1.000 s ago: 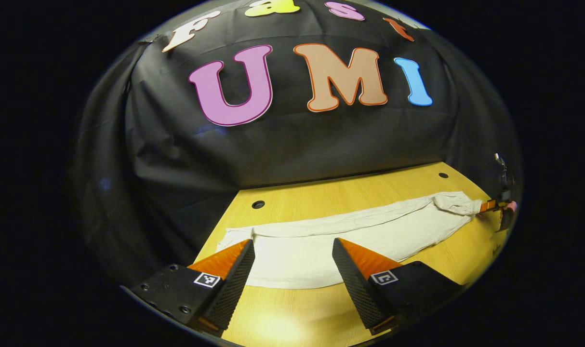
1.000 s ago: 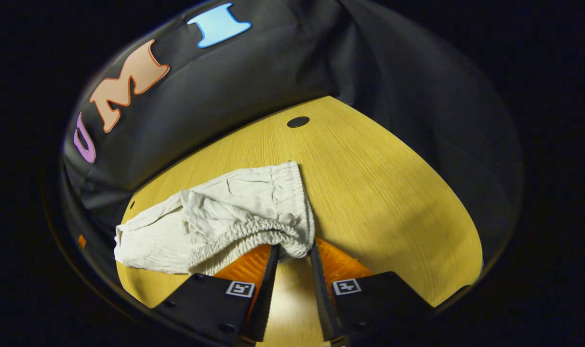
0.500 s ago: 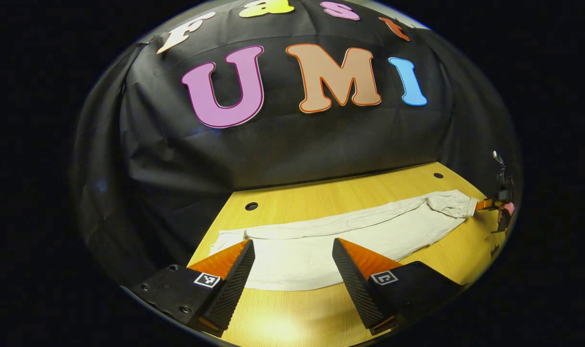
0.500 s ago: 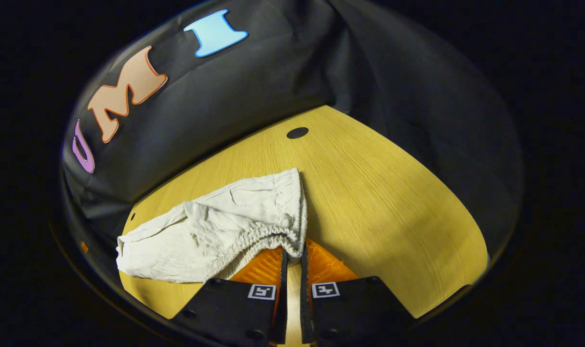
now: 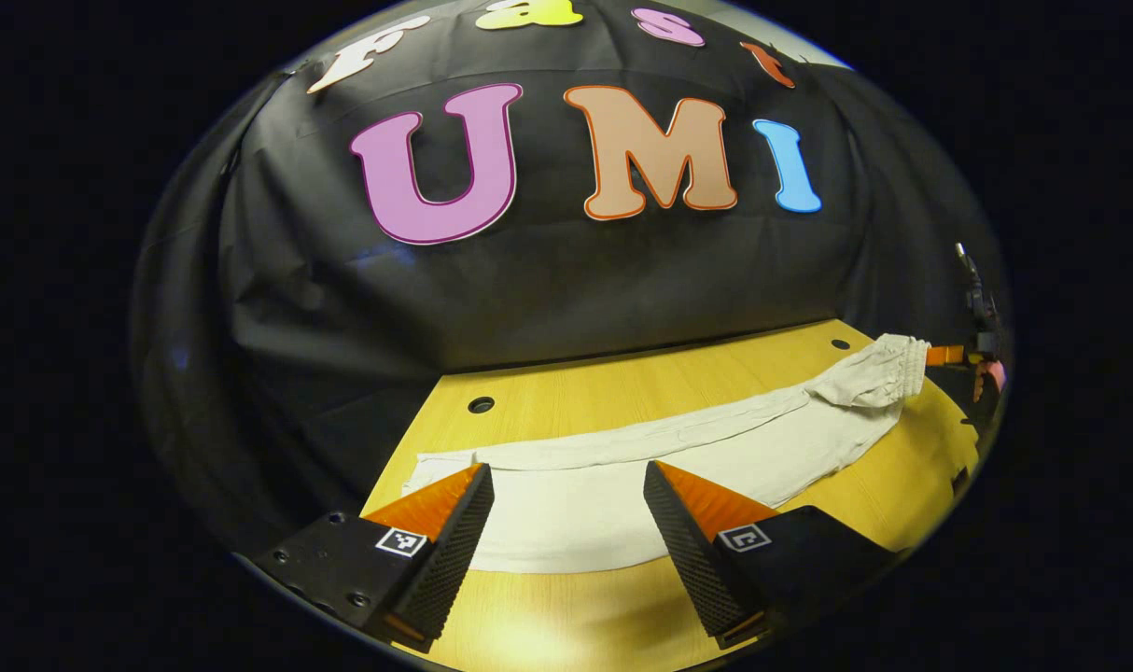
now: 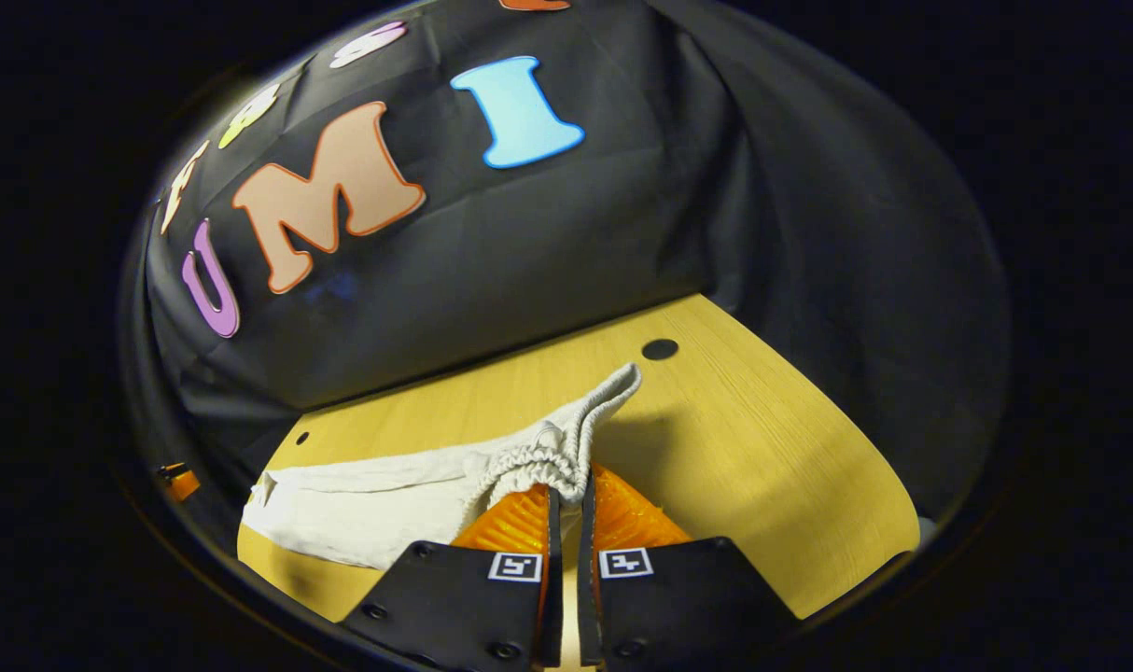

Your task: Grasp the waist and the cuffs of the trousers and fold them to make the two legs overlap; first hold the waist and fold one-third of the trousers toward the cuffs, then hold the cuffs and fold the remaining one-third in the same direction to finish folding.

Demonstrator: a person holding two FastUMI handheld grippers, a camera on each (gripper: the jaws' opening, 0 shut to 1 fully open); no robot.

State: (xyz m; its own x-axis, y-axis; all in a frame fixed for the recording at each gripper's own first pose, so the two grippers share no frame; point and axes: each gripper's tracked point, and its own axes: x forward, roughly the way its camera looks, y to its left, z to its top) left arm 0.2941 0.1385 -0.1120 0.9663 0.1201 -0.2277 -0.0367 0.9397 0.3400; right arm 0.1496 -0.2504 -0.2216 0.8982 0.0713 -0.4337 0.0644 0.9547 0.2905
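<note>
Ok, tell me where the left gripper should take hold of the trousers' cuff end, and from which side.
Grip the near hem of the cuffs, coming low from the table's front edge. The left gripper hovers open just above that flat, exposed hem, while the right gripper holds the waist.

Left gripper point(image 5: 566, 485): wedge-shaped fingers point(image 5: 454, 551) with dimpled inner pads, black mounts with screws, one square black-and-white marker each. Right gripper point(image 6: 565, 509): ribbed outer finger faces, same black mounts, screws and markers.
</note>
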